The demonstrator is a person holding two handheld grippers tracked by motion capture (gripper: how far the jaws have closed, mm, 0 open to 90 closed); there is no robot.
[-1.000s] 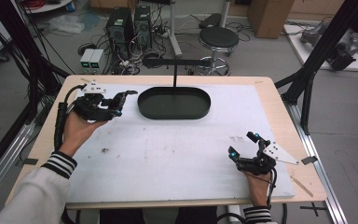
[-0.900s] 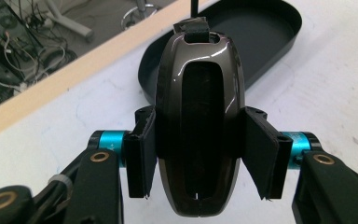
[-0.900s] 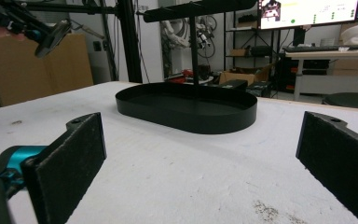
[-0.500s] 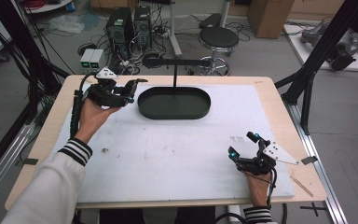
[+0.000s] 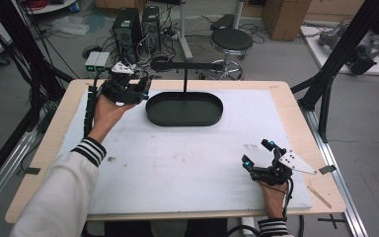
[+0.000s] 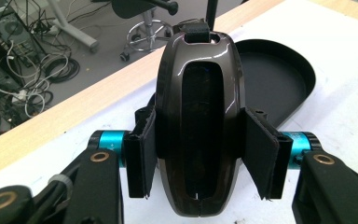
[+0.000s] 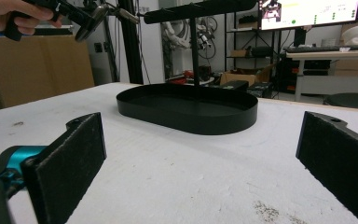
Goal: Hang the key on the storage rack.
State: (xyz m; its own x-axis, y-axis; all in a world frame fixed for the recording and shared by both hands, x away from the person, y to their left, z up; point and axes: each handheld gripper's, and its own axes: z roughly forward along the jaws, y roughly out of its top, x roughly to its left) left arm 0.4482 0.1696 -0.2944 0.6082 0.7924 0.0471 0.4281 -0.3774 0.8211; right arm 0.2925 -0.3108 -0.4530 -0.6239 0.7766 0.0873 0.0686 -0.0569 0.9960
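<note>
My left gripper [image 6: 200, 158] is shut on a glossy dark brown oval object [image 6: 198, 126] with a black strap loop at its top end. The pads press on its two long sides. In the high view the left gripper [image 5: 140, 90] hovers just off the left end of a black oval tray [image 5: 184, 122], below the left tip of the T-shaped stand's crossbar [image 5: 185, 65]. My right gripper [image 5: 256, 154] rests on the white mat at the near right, open with nothing between its pads [image 7: 74, 154]. It faces the tray [image 7: 186, 123].
The stand's thin post [image 5: 184, 80] rises from the tray's far side. A white mat [image 5: 177, 168] covers the wooden table [image 5: 296, 103]. Computers, cables and a stool [image 5: 231, 39] sit on the floor beyond the far edge.
The left hand has carried the brown object to the right and away from the person, toward the tray's left end, rising slightly. The right gripper has kept still.
</note>
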